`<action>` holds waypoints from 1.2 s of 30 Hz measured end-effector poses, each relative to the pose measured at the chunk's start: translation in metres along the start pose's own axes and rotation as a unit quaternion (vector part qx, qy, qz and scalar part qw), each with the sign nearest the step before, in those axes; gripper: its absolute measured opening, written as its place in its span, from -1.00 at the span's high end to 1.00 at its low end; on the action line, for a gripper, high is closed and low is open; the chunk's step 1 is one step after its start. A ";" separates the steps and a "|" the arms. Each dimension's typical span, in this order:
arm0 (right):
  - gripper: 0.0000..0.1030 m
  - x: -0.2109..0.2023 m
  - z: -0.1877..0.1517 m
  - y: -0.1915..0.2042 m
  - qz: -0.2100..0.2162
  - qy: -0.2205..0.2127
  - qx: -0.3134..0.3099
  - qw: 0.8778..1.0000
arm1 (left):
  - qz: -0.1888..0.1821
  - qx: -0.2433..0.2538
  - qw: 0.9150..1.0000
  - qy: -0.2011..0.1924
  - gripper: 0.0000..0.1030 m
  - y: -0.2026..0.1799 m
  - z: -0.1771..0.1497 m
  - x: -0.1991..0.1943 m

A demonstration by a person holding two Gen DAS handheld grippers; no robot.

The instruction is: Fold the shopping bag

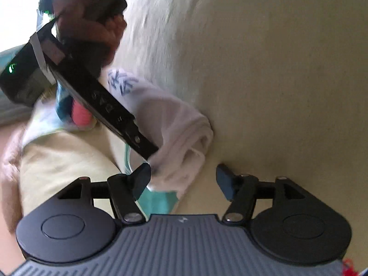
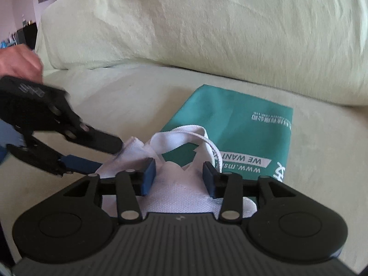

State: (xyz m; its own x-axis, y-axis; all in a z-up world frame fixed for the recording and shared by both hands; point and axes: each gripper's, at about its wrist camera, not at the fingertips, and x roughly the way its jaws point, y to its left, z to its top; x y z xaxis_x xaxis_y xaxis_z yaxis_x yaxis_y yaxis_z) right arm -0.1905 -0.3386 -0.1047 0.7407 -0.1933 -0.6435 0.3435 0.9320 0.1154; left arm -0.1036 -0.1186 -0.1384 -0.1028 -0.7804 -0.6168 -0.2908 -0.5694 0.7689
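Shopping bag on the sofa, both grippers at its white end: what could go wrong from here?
1. The white handles lie loose and looped over the green shopping bag; a fold could trap them crooked.
2. The left gripper and right gripper crowd the same bunched fabric and may collide.
3. The soft sofa cushion may blur creases.

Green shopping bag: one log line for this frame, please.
stage: fold in progress | green fabric shopping bag: lying on cream sofa, white handles bunched | left gripper: open at bunch | right gripper: open over white fabric
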 end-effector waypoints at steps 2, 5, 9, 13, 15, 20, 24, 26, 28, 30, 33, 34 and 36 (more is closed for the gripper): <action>0.22 -0.001 0.000 -0.002 0.004 -0.002 0.007 1.000 | -0.003 -0.032 0.999 -0.015 -0.26 0.004 0.001 0.004; 0.22 -0.004 -0.002 -0.005 0.012 -0.012 0.019 1.000 | -0.021 -0.090 0.995 -0.025 -0.26 0.015 -0.001 0.010; 0.22 -0.018 -0.002 -0.021 0.025 -0.034 0.081 0.996 | -0.044 -0.203 0.977 -0.047 -0.26 0.029 -0.022 0.014; 0.06 -0.064 -0.014 -0.018 0.007 -0.086 -0.028 0.996 | -0.079 -0.239 0.966 -0.064 -0.29 0.043 -0.035 0.015; -0.30 -0.078 -0.026 -0.013 0.009 -0.094 -0.089 0.992 | -0.097 -0.254 0.960 -0.072 -0.29 0.049 -0.042 0.016; -0.58 -0.081 -0.067 0.015 -0.024 -0.098 -0.353 0.930 | -0.136 -0.291 0.943 -0.090 -0.30 0.063 -0.058 0.017; -0.42 -0.051 -0.077 0.021 -0.034 -0.106 -0.442 0.890 | -0.128 -0.314 0.936 -0.090 -0.30 0.059 -0.059 0.012; -0.28 -0.039 -0.078 0.018 -0.025 -0.105 -0.438 0.892 | -0.126 -0.332 0.930 -0.092 -0.30 0.058 -0.062 0.011; -0.17 -0.025 -0.078 0.011 -0.006 -0.103 -0.419 0.902 | -0.122 -0.356 0.922 -0.094 -0.33 0.059 -0.063 0.011; -0.09 -0.027 -0.066 0.010 0.001 -0.079 -0.380 0.922 | -0.093 -0.362 0.924 -0.082 -0.40 0.055 -0.054 0.005; -0.02 -0.029 -0.046 0.007 0.012 -0.042 -0.309 0.950 | -0.050 -0.406 0.909 -0.073 -0.48 0.053 -0.043 0.005; -0.02 -0.028 -0.039 0.002 0.022 -0.032 -0.283 0.958 | -0.040 -0.419 0.905 -0.069 -0.48 0.050 -0.041 0.006; -0.01 -0.026 -0.030 -0.004 0.036 -0.015 -0.255 0.966 | -0.033 -0.449 0.890 -0.069 -0.41 0.051 -0.043 0.011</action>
State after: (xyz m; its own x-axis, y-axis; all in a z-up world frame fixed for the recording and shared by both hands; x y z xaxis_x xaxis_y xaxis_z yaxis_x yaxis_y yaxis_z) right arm -0.2278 -0.3282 -0.1110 0.7715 -0.1242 -0.6239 -0.0328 0.9717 -0.2339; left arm -0.0785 -0.1676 -0.0989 -0.2476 -0.7330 -0.6335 0.5714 -0.6386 0.5156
